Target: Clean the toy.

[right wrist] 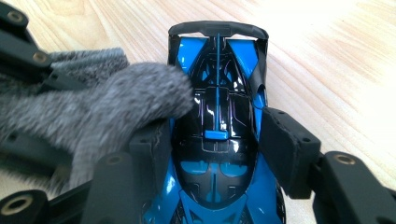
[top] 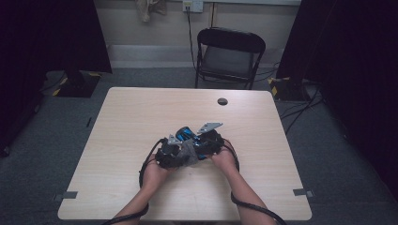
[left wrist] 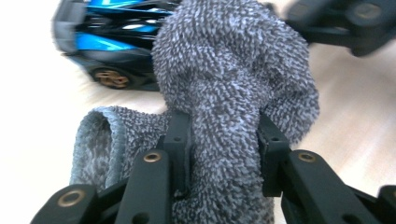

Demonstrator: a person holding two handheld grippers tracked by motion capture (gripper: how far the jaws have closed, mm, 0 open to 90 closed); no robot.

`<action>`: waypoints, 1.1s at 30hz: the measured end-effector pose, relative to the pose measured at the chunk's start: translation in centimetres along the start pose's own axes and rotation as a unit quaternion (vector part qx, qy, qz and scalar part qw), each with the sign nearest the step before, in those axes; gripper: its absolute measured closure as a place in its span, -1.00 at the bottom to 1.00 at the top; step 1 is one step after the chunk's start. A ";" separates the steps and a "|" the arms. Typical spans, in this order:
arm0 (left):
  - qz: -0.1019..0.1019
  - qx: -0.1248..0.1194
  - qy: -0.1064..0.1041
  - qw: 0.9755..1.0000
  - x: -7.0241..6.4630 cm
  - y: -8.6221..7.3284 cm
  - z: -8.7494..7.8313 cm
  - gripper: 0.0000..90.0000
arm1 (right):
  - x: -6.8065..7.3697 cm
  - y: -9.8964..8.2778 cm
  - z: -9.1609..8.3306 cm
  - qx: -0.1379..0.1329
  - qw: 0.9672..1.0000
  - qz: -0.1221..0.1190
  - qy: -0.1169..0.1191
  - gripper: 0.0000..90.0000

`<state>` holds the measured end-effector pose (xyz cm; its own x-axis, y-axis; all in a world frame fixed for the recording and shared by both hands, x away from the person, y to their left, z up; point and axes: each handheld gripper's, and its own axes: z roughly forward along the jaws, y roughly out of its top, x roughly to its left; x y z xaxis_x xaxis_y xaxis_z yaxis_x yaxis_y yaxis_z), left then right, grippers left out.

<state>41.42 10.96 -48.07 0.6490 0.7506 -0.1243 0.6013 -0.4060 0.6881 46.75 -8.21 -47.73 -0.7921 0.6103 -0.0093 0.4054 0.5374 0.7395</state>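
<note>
A blue and black toy race car (right wrist: 217,93) lies on the wooden table (top: 141,108), and my right gripper (right wrist: 217,149) is shut on its body from both sides. A grey terry cloth (left wrist: 229,84) is bunched between the pads of my left gripper (left wrist: 224,140), which is shut on it. The cloth's end (right wrist: 116,102) rests against the side of the car's cockpit. In the high view both grippers, left (top: 171,152) and right (top: 209,140), meet at the table's middle, with the car (top: 185,133) between them. In the left gripper view the car (left wrist: 107,51) lies behind the cloth.
A black folding chair (top: 228,56) stands beyond the table's far edge. A round cable hole (top: 222,101) sits near the far edge of the tabletop. Cables (top: 300,110) run over the floor at the right. Dark curtains hang on both sides.
</note>
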 end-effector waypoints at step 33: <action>-0.066 -0.022 0.132 0.989 4.0 0.8 0.3 0.51 | 0.0 0.0 -0.1 0.005 1.000 -0.003 0.001 -0.01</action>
<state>44.66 13.49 -48.22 0.4185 0.9078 -0.0284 0.6477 -0.2764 0.7100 46.69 -8.29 -47.64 -0.7948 0.6067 -0.0125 0.4055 0.5464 0.7328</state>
